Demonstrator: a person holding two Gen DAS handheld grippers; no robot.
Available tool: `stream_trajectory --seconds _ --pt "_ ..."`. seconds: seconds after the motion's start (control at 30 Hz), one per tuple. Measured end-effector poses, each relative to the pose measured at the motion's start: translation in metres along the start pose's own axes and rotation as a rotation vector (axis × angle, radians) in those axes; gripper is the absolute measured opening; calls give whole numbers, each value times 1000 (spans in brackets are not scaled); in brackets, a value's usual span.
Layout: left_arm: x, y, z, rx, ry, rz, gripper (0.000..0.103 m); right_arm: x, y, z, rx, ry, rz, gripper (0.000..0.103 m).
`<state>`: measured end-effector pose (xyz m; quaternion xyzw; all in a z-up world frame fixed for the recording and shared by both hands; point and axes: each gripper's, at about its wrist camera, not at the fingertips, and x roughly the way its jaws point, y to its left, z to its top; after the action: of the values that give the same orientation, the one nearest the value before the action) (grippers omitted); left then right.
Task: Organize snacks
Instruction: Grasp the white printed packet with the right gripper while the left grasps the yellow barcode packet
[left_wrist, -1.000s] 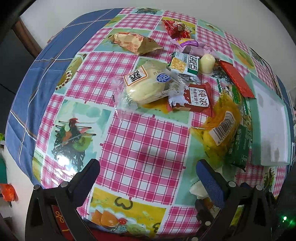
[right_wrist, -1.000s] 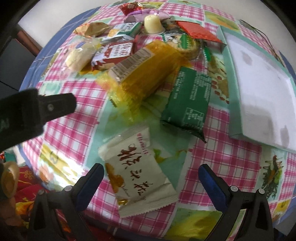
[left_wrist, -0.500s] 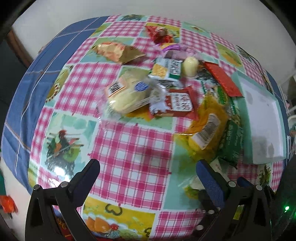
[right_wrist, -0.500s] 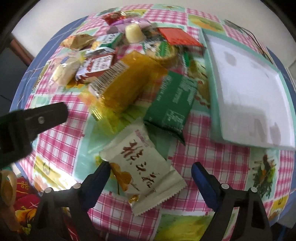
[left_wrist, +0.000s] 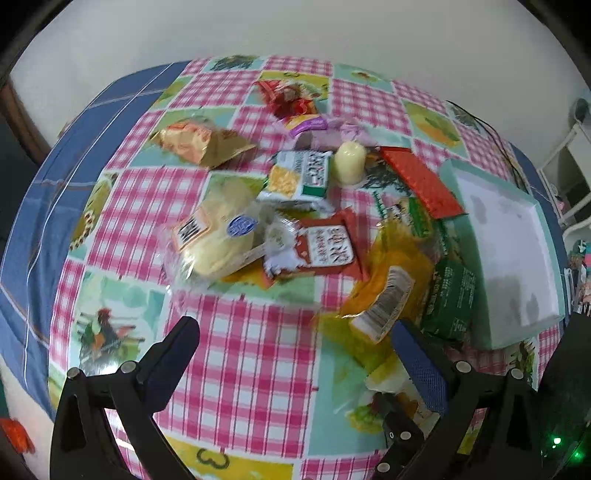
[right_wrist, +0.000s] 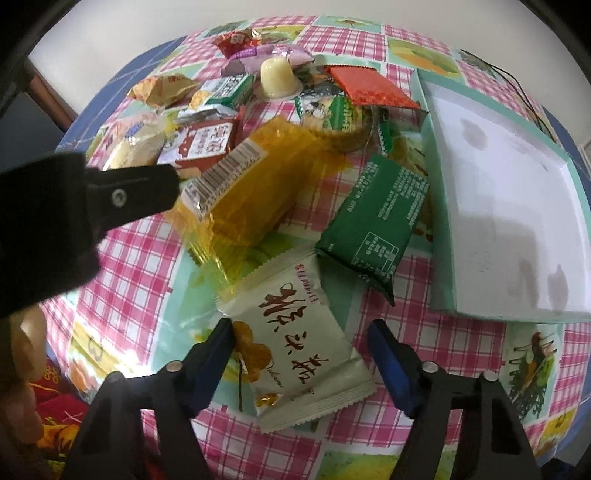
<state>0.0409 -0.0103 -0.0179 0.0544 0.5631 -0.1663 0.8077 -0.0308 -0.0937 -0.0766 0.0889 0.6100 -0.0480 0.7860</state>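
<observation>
A home: checked oilcloth table (left_wrist: 240, 369) against a plain wall (left_wrist: 295, 33) (snacks strewn).

So the tray (right_wrist: 506, 206) sits right of the snack pile; the cracker pack (right_wrist: 376, 218) lies just left of it, the pastry packet (right_wrist: 299, 350) nearer, the jelly cup (right_wrist: 277, 77) behind.

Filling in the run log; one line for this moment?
right gripper: open, straddling cream packet | left gripper: open, idle | tray: empty
</observation>
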Motion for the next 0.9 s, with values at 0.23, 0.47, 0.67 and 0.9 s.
stream_trajectory --seconds 0.23,0.47,0.67,0.9 --pt "5 -25 4 107 -15 -20 103 -9 -18 1 81 -23 58 64" --pt "17 -45 5 201 19 11 98 -5 -33 13 114 -18 63 58" --pt "23 -60 3 268 23 1 69 -5 -45 9 129 -13 75 58" --pt "27 -67 2 277 54 -29 40 -7 -55 7 151 -14 96 56"
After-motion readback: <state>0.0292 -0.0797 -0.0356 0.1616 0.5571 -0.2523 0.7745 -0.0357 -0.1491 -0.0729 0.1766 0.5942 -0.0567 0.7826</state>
